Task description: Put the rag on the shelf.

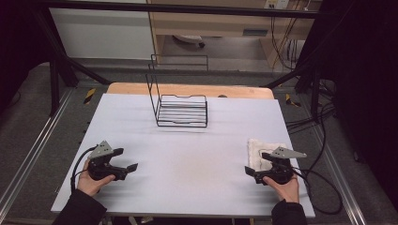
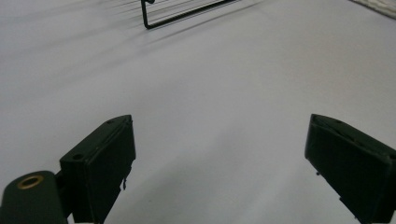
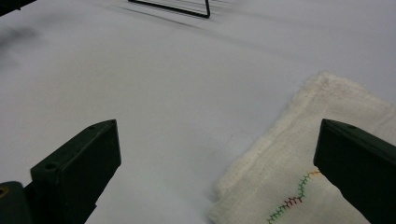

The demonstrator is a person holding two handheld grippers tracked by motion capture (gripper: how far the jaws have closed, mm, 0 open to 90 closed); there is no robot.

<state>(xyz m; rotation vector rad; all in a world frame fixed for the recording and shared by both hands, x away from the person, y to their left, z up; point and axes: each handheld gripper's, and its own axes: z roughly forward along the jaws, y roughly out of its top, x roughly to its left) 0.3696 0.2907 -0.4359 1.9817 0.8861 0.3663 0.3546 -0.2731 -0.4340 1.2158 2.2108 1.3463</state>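
A folded white cloth (image 1: 261, 149) lies flat at the right of the white table (image 1: 187, 159); in the right gripper view the cloth (image 3: 289, 158) shows a line of coloured stitching. A hand holds my right gripper (image 1: 258, 163) at the cloth's near left edge, open, with one jaw over the cloth and the other over bare table. Seen along its own jaws, the right gripper (image 3: 219, 168) has nothing pinched. My left gripper (image 1: 126, 159) rests open at the table's left, and the left gripper (image 2: 224, 163) has only bare table between its jaws.
A black wire rack (image 1: 180, 110) with a tall frame on its left side stands at the middle back of the table; a corner of the rack (image 2: 187, 11) shows ahead of the left gripper. A cable (image 1: 324, 187) loops off the table's right edge.
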